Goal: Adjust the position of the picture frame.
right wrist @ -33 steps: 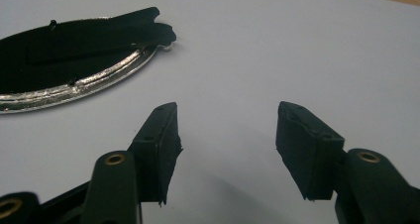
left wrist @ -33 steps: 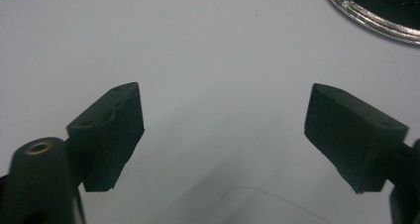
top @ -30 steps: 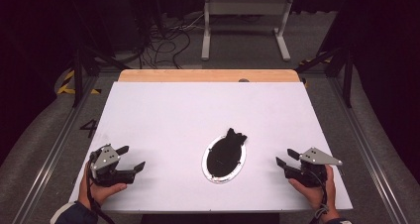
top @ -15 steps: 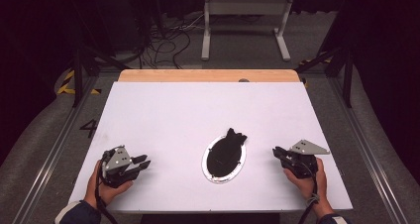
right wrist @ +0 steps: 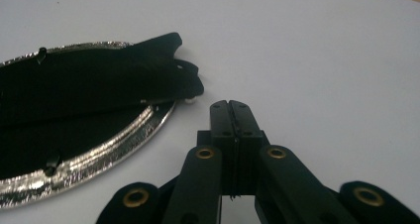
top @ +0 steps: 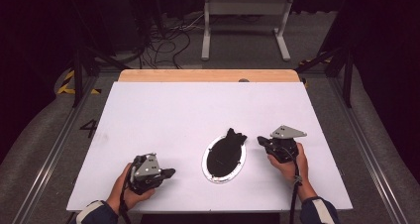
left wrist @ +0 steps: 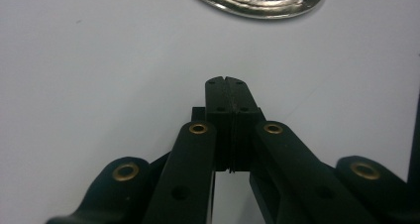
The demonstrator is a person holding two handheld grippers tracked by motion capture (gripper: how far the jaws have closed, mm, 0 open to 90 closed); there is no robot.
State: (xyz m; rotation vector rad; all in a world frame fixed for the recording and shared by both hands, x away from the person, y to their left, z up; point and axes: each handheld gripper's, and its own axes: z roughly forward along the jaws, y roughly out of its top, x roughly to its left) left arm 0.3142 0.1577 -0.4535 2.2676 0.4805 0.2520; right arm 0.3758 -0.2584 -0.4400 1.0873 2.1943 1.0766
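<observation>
An oval silver dish [top: 224, 159] lies near the front middle of the white table, with a black fish-shaped object [top: 229, 145] lying in it, tail past the far rim. My left gripper [top: 169, 173] rests near the front left, shut with nothing between its jaws, pointing toward the dish. In the left gripper view the dish rim [left wrist: 257, 3] lies ahead of my shut left gripper [left wrist: 228, 81]. My right gripper [top: 261, 140] is shut and empty, just right of the dish. The right gripper view puts my right gripper [right wrist: 230, 105] close beside the fish tail [right wrist: 168, 65] and dish rim [right wrist: 124, 144].
The white table [top: 208, 105] has a wooden strip [top: 208, 75] along its far edge. Beyond it stand a metal frame [top: 245, 21] and loose cables [top: 163, 33] on the floor. Rails run along both sides of the table.
Both hands have moved inward toward the dish. The right gripper has come up and left, close to the fish tail; the left gripper has shifted right along the front edge.
</observation>
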